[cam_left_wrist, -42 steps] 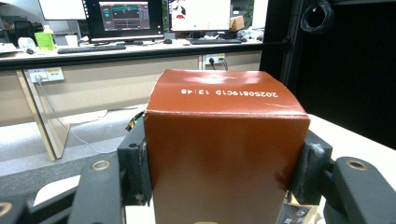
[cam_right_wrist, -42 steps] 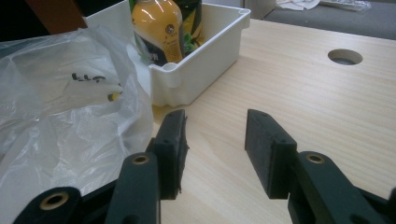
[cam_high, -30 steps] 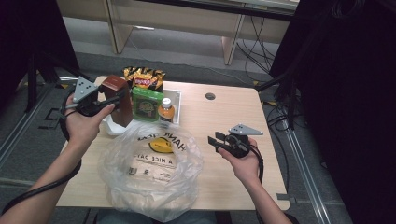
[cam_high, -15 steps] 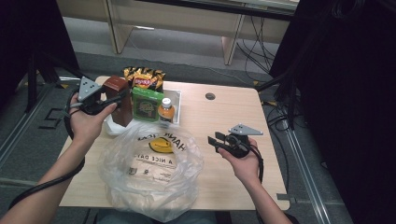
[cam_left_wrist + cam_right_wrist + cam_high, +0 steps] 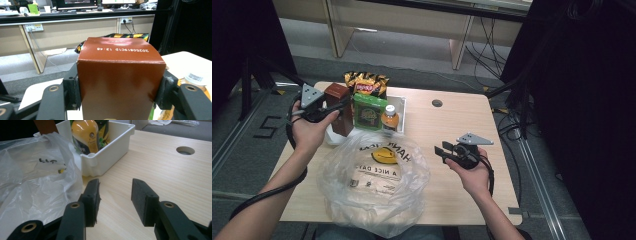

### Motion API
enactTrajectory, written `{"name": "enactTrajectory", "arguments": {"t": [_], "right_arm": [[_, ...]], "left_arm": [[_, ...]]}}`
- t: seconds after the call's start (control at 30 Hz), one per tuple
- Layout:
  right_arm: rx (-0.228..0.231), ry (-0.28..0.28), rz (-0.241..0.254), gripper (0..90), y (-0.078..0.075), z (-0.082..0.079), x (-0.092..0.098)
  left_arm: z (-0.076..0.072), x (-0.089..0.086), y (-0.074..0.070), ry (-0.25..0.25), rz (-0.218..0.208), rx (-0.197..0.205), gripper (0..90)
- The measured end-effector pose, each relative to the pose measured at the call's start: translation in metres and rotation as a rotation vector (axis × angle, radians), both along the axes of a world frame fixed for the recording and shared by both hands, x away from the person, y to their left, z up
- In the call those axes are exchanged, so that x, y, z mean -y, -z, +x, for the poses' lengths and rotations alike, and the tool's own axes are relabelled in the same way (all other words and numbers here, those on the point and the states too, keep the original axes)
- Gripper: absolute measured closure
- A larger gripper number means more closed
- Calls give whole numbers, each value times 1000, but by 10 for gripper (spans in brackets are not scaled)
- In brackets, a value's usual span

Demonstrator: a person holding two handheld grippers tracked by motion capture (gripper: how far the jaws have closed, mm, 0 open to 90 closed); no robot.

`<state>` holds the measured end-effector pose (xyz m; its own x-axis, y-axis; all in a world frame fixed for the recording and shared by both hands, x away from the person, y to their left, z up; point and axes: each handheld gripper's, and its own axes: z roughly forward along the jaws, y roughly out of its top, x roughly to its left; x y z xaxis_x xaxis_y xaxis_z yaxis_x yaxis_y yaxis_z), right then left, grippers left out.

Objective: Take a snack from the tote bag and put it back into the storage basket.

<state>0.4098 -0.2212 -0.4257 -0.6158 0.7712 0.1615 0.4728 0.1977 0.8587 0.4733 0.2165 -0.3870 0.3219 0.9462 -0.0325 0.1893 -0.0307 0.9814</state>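
Left gripper (image 5: 333,106) clamped on brown box (image 5: 120,80), lowered slightly toward bag (image 5: 372,190); right gripper (image 5: 115,202) apart, idle.

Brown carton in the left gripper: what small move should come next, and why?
Probably carry the brown carton toward the person, over the plastic bag's mouth. The left gripper clamps it by both sides, held at the white bin where the bottle stands, while the right gripper waits open beside the bag.
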Motion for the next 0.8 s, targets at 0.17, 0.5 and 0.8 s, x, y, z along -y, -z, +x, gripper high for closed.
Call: {"name": "enactTrajectory", "arguments": {"t": [0.17, 0.5, 0.8], "right_arm": [[1, -2, 1, 589, 0, 0, 0], [28, -4, -9, 589, 1, 1, 0], [-15, -3, -13, 589, -1, -1, -1]], "left_arm": [[3, -1, 5, -18, 0, -11, 375], [8, -2, 12, -36, 1, -28, 375], [9, -4, 18, -49, 2, -39, 374]]}}
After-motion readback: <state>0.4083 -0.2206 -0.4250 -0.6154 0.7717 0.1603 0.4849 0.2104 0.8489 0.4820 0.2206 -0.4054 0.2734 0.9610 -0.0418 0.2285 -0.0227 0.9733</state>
